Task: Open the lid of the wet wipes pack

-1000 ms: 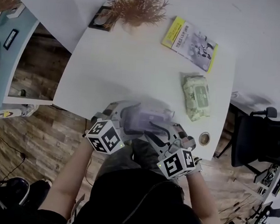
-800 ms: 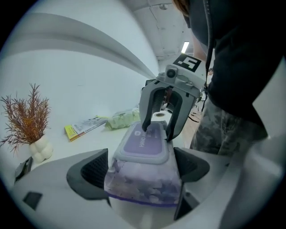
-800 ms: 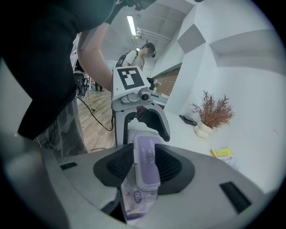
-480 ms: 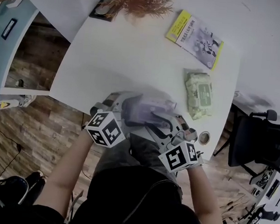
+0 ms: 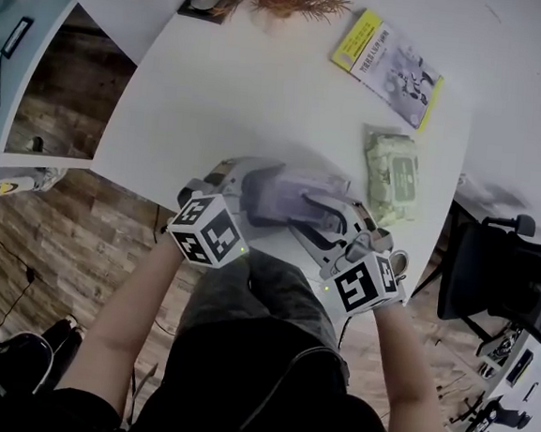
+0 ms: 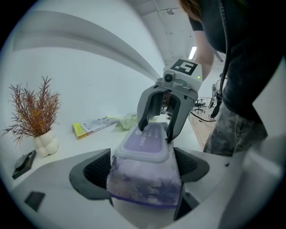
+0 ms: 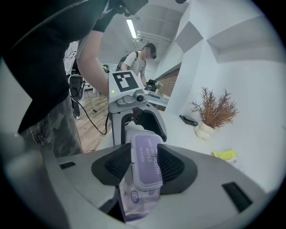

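Purple wipes pack [image 5: 301, 192] | L gripper [image 6: 143, 179] clamped | R gripper [image 7: 144, 167] open astride

The soft plastic wet wipes pack [image 6: 145, 190] is marbled purple and white, lid [image 6: 145, 141] plain lilac. Other flat wipes pack [image 5: 392, 177] is pale green, thin booklet [image 5: 387, 68] yellow-edged, table [image 5: 262, 97] white.

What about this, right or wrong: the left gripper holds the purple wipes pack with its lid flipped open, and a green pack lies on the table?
Wrong: the lid is shut, flat on the purple wipes pack, as the left gripper view shows. The left gripper does hold it, and the green pack lies on the table.
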A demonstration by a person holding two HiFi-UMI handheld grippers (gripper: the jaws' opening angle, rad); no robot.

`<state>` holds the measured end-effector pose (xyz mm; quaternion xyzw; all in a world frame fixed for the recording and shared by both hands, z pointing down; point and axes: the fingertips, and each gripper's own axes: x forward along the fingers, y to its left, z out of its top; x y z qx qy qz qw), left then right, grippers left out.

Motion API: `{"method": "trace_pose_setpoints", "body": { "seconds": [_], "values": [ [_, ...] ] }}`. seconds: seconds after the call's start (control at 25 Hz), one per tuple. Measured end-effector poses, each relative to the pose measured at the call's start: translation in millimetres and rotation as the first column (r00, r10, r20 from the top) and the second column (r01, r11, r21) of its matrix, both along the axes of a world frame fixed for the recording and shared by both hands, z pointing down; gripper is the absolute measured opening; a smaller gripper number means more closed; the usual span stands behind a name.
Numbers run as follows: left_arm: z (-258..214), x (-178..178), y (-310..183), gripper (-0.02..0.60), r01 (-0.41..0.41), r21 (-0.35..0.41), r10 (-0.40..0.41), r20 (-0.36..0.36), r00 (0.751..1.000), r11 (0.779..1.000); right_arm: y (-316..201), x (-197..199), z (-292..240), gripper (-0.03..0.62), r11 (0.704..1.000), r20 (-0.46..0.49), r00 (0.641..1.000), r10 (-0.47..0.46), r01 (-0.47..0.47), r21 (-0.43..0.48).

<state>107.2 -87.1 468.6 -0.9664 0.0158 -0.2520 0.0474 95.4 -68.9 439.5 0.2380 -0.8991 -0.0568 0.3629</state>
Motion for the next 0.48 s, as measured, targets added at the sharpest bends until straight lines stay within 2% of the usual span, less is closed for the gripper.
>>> {"method": "trace_pose_setpoints", "body": {
  "seconds": [0.2, 0.48],
  "values": [
    [1.2, 2.0, -4.1, 0.443, -0.009, -0.012, 0.009, 0.001, 1.0, 1.0, 3.0, -2.9, 2.3, 0.139, 0.996, -0.063, 0.995, -0.076, 0.079, 0.048],
    [-0.5, 2.3, -5.9, 0.443, -0.023, -0.009, 0.023, -0.022, 0.999, 1.0, 1.1, -3.7, 0.3, 0.118, 0.995, -0.031, 0.995, -0.091, 0.09, -0.04]
  ]
}}
